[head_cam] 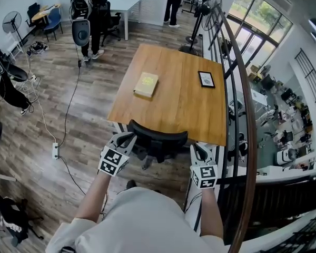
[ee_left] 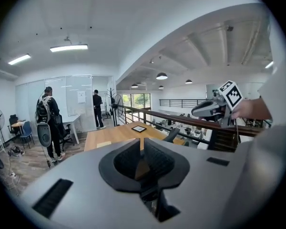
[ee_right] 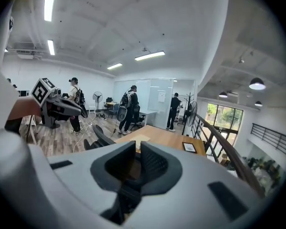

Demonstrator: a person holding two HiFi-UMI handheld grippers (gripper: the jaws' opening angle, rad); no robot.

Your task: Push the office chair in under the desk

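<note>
Desk (head_cam: 184, 96), one, wooden: open floor (head_cam: 89, 104) lay to its left, railing (head_cam: 243, 88) close along its right edge. Chair (head_cam: 158, 136), one, black, stood with its curved backrest at the near desk edge. Left gripper (head_cam: 127, 139) and right gripper (head_cam: 198, 148) flanked the backrest, jaws of both nearly together, empty. One book (head_cam: 146, 84) and one tablet (head_cam: 206, 79) lay on the desk.

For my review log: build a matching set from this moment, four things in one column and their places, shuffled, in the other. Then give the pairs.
Things:
1. book
2. black frame
3. chair
4. power strip

Places:
A. on the floor, left of the desk
B. on the desk, toward its right edge
C. at the desk's near edge
D. on the desk, toward its left side

Pairs: 1-D, 2-B, 3-C, 4-A
</note>
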